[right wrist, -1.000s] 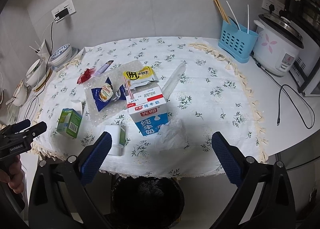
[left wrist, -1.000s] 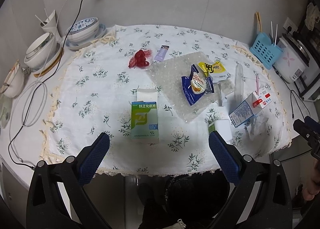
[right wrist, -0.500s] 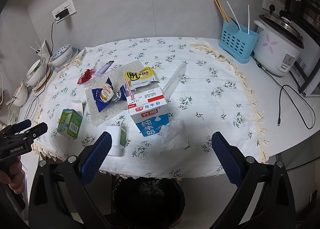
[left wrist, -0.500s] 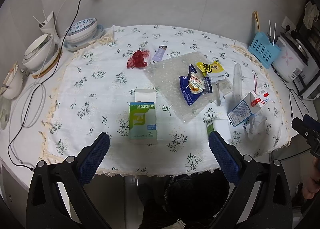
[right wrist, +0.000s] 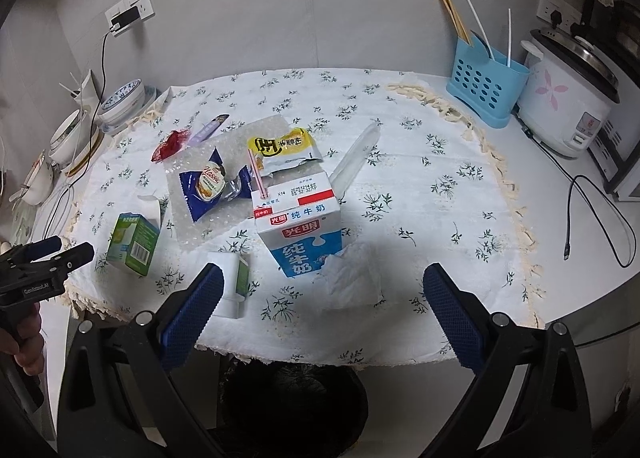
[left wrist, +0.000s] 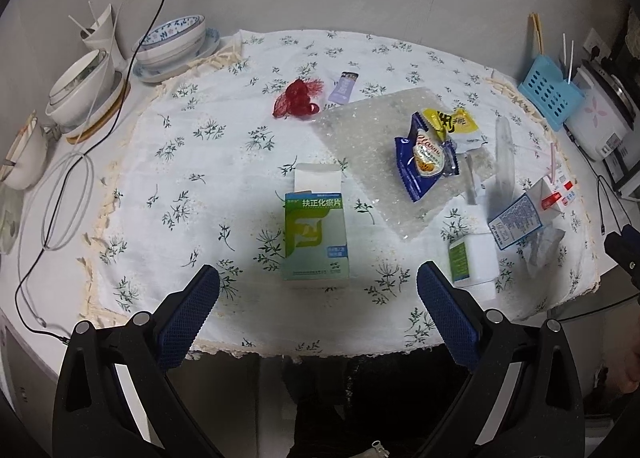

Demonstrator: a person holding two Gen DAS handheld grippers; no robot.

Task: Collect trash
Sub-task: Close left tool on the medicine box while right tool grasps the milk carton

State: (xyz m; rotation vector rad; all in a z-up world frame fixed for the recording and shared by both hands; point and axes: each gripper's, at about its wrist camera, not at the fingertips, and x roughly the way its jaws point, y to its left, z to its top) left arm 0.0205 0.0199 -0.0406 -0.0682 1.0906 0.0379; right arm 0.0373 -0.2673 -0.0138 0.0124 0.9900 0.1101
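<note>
- The black bin (right wrist: 294,404) is sitting under the table edge below the milk carton (right wrist: 298,223); the cloth's fringe and the gripper frame are hiding most of it, so its contents are not showing.
- The milk carton is standing upright at the near middle of the floral tablecloth (right wrist: 420,185), reading 光明 纯牛奶, with a pink straw (right wrist: 257,173) sticking out of its top.
- A crumpled white tissue (right wrist: 352,278) is touching the carton's near right side.
- Left of the carton, a small white bottle (right wrist: 232,284) with a green label is lying partly behind the right gripper's (right wrist: 326,316) left finger.
- Farther left of the carton, a green medicine box (left wrist: 316,236) is lying flap open, printed 扶正化瘀片.
- Behind the carton, a blue snack wrapper (right wrist: 210,187) and a yellow packet (right wrist: 282,147) are lying on a clear plastic sheet (left wrist: 384,137); their small print is unreadable.
- Both claws, left gripper (left wrist: 318,314) included, are hanging spread wide and empty over the near table edge.
</note>
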